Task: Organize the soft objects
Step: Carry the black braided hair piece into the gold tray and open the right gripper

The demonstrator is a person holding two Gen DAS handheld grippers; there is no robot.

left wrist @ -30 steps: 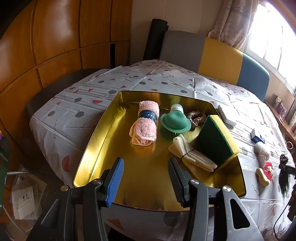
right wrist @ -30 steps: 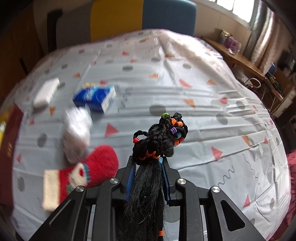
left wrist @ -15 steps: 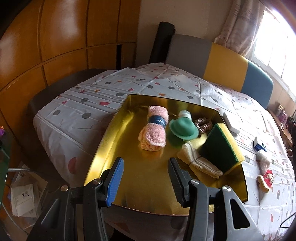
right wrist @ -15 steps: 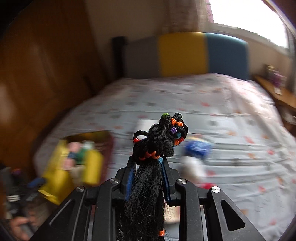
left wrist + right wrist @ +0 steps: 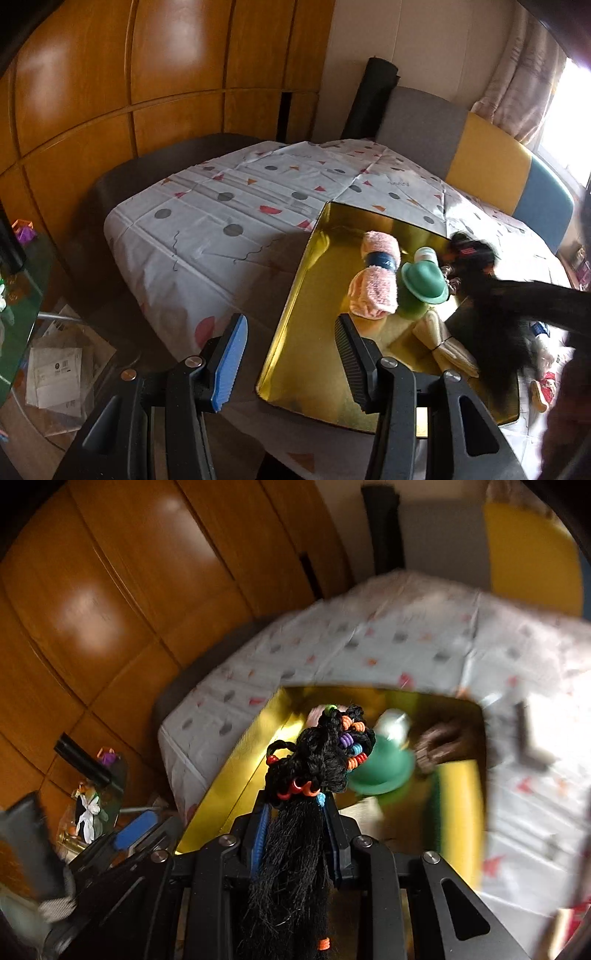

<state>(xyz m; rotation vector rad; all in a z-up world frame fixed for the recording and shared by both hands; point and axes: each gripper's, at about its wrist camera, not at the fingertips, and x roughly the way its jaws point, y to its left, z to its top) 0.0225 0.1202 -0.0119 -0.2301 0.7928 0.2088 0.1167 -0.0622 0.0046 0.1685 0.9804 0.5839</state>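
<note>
My right gripper (image 5: 295,823) is shut on a black braided hairpiece (image 5: 314,760) with coloured beads and holds it over the gold tray (image 5: 236,757). In the left wrist view the hairpiece (image 5: 487,291) hangs above the tray's right side. The gold tray (image 5: 314,347) holds a pink rolled towel (image 5: 376,280), a green hat-shaped toy (image 5: 423,284), a cream cloth bundle (image 5: 447,347) and a yellow-green sponge (image 5: 458,805). My left gripper (image 5: 291,354) is open and empty at the tray's near left edge.
The tray lies on a white patterned tablecloth (image 5: 229,229). A red and white sock toy (image 5: 543,387) lies right of the tray. A grey, yellow and blue headboard (image 5: 480,155) stands behind. Wooden wall panels (image 5: 147,74) are on the left.
My right gripper has swung left with the hairpiece, from over the bare cloth to above the gold tray. My left gripper has drifted back and left, still open.
</note>
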